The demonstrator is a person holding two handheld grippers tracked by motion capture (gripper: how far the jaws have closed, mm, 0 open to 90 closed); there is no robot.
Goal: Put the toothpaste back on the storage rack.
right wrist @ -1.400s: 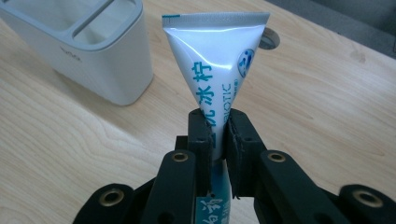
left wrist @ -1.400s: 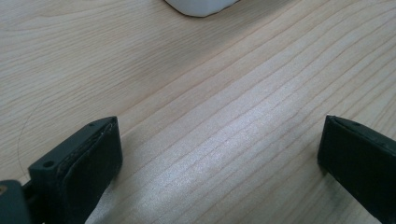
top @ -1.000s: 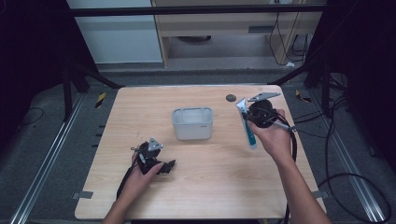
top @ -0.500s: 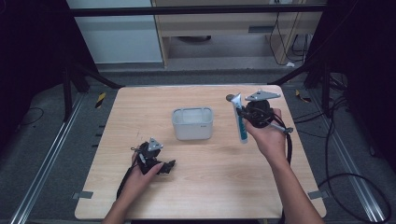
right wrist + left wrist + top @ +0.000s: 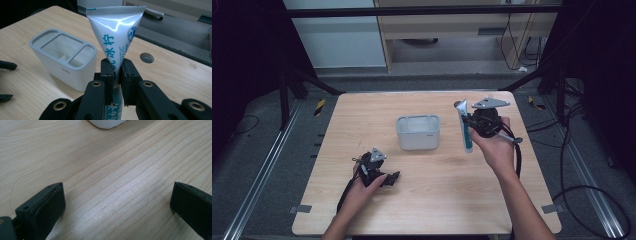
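Your right hand-held gripper (image 5: 468, 121) is clamped on the toothpaste tube (image 5: 466, 131), jaws pinching it around mid-length. The tube hangs clear of the bench (image 5: 427, 210), crimped end up in the right gripper view (image 5: 115, 27).

Change over the last second: the tube has travelled leftward, from off to the holder's right toward the white holder (image 5: 418, 132), and has swung nearer to upright. It now sits just beside the holder's right wall, not touching it, and not yet over any opening.

The holder's top shows three openings, a wide middle one and two narrow side ones (image 5: 62, 51). From your right gripper they lie ahead and to the left.

Reading: you are in the carry, closing on insertion. Next call is likely to centre the lower end over an opening before lowering.

Your left hand-held gripper (image 5: 384, 179) rests low on the bench, jaws apart, nothing between them (image 5: 117, 202). The holder stands ahead of it, untouched.
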